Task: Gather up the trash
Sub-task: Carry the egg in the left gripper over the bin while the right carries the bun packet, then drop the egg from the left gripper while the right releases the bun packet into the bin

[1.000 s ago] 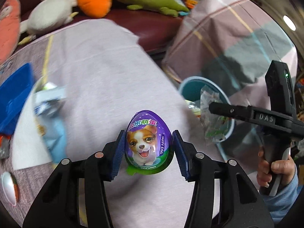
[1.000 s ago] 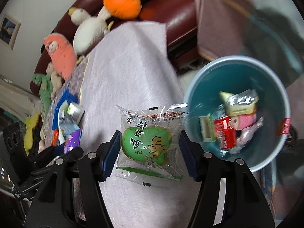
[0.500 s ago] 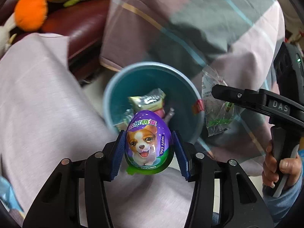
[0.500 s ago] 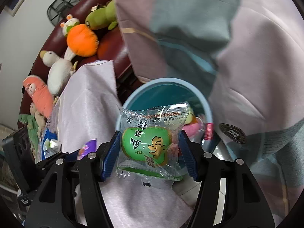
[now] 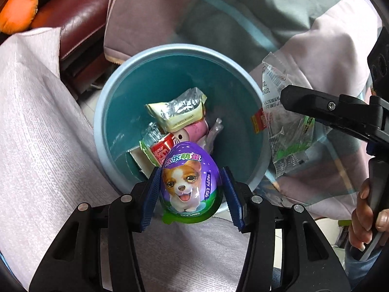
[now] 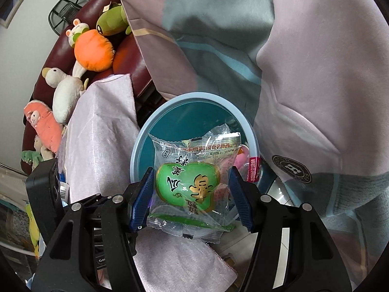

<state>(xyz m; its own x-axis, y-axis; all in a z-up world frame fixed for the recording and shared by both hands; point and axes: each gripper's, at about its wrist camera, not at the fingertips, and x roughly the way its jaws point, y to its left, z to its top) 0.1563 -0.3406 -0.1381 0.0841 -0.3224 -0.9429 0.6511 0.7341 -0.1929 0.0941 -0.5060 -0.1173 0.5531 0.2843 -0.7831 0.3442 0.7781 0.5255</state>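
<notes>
Evidently both loads hang over the blue bin (image 5: 102,131) for dropping: left gripper (image 5: 190,194) jaws, just easing apart, flank the purple egg (image 5: 190,182); right gripper (image 6: 192,194) pinches a snack packet (image 6: 192,182) (unreleased).

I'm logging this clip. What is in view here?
egg: 1, purple, in left gripper, over bin's near rim
snack packet: 1, clear with green, in right gripper, over bin
bin: 1, blue, on floor beside cloth
trash: several pieces, mixed, inside bin
cloth: 1, pale pink, left of bin
plush toys: several, on sofa
sofa: 1, maroon
left gripper: black, blue pads
right gripper: black, blue pads
hand: 1, on right gripper's handle
</notes>
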